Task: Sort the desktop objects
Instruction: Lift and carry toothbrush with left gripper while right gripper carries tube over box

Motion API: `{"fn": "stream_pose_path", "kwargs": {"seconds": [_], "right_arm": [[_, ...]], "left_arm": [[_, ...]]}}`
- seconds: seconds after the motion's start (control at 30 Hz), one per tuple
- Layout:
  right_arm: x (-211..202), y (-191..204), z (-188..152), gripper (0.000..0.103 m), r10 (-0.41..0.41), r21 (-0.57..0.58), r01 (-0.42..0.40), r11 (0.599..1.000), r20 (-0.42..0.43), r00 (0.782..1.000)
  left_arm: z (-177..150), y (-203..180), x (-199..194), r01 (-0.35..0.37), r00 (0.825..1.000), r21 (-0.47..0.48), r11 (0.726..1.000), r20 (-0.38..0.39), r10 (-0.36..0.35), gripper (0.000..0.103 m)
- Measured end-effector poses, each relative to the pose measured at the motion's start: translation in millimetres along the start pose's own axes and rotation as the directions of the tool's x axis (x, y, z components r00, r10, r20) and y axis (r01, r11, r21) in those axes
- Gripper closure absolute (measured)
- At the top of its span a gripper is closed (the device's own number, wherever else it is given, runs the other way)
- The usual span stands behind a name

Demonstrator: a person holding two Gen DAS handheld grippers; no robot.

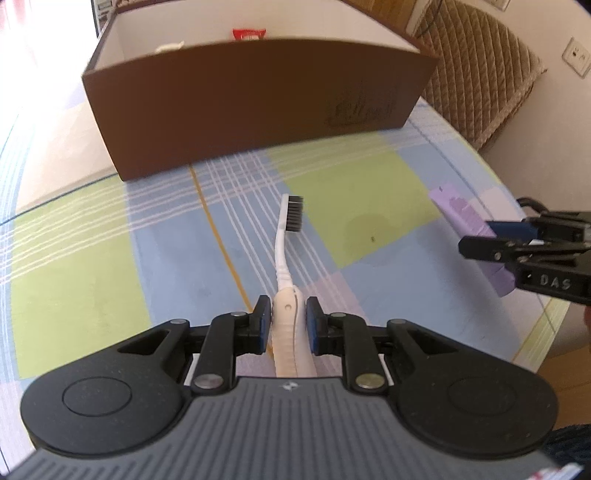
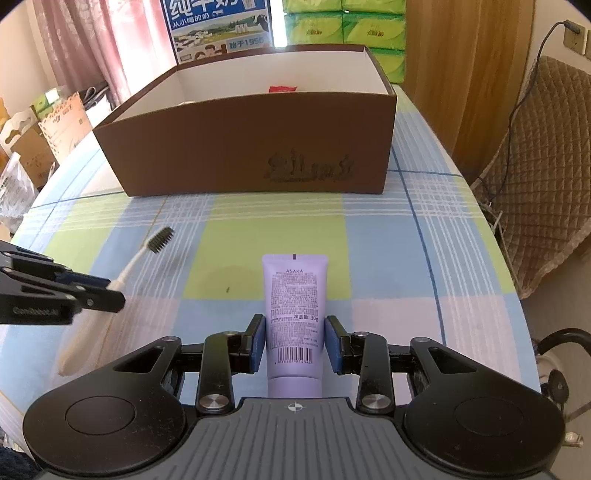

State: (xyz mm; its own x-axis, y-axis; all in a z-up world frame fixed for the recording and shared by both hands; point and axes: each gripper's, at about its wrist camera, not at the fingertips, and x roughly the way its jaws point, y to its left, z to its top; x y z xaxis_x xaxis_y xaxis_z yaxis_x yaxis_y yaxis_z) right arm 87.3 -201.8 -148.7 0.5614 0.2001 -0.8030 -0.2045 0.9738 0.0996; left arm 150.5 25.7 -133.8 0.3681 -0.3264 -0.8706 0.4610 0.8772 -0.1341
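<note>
A white toothbrush with dark bristles lies along the checked tablecloth, head towards the brown cardboard box. My left gripper is shut on its thick cream handle. In the right wrist view the toothbrush and left gripper are at the left. A lilac tube lies label up, cap towards the camera, and my right gripper is shut on its sides. In the left wrist view the tube and right gripper are at the right edge. The open box holds a red packet.
A chair with a quilted brown cover stands past the table's right edge, with a cable hanging over it. Cartons and bags crowd the floor at the left. A milk carton case and green tissue packs stand behind the box.
</note>
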Motion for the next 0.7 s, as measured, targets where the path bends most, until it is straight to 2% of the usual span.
{"fn": "stream_pose_path", "kwargs": {"seconds": [0.4,0.7], "right_arm": [[-9.3,2.8,11.7,0.072,0.013,-0.011,-0.012,1.0,0.034,0.999],[-22.4,-1.0,40.8,0.072,0.044,0.005,-0.045,0.999,0.094,0.995]], "left_arm": [[15.4,0.1,-30.5,0.015,0.997,-0.006,1.0,0.081,-0.014,0.087],[39.9,8.3,-61.9,0.038,0.984,-0.025,0.999,0.177,-0.033,0.087]]}}
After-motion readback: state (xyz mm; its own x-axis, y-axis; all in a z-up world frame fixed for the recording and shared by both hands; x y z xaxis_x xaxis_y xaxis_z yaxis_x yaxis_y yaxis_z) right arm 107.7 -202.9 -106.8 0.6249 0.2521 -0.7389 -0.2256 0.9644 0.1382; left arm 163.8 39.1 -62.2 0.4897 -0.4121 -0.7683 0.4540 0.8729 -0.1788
